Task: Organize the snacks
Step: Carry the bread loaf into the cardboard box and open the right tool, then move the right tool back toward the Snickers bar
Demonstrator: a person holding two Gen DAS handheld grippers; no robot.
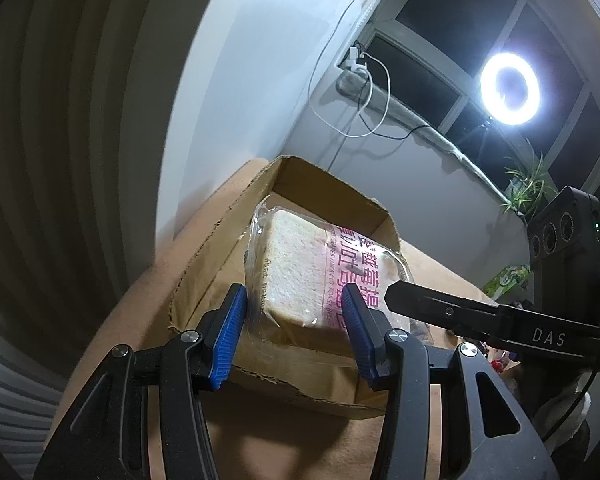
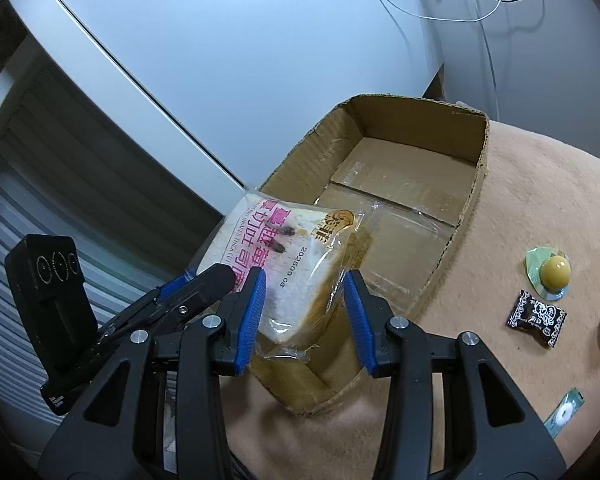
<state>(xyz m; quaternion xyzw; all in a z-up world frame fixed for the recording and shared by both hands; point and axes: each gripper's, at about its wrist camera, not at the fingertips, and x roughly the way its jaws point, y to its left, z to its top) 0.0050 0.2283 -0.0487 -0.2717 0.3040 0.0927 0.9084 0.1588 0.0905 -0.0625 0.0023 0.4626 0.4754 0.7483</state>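
The counter (image 2: 540, 208), under a tan cloth, carries an open cardboard box (image 2: 400, 184) with its flaps cut off and its floor bare apart from tape. The bread packet (image 2: 284, 264), a thick white slice in clear film with pink print, sits tilted at the box's near corner, its lower end down inside and its upper end leaning over the left wall.

The left gripper (image 1: 296, 316) has its fingers (image 1: 230, 332) apart on either side of the packet's lower end, with daylight showing on the left (whether the right pad touches the film, I cannot tell). The right gripper (image 2: 306, 308) is likewise spread wide, the packet's corner lying between its pads but not pinched.

The step in hand looks like settling the bread flat in the box. To do it well, nudge the raised end inward with one finger rather than squeezing, since soft bread dents easily, and keep the other gripper clear of the box wall.

Well apart on the right lie a yellow jelly cup (image 2: 554, 272) and a black wrapped candy (image 2: 536, 318), still to be boxed.
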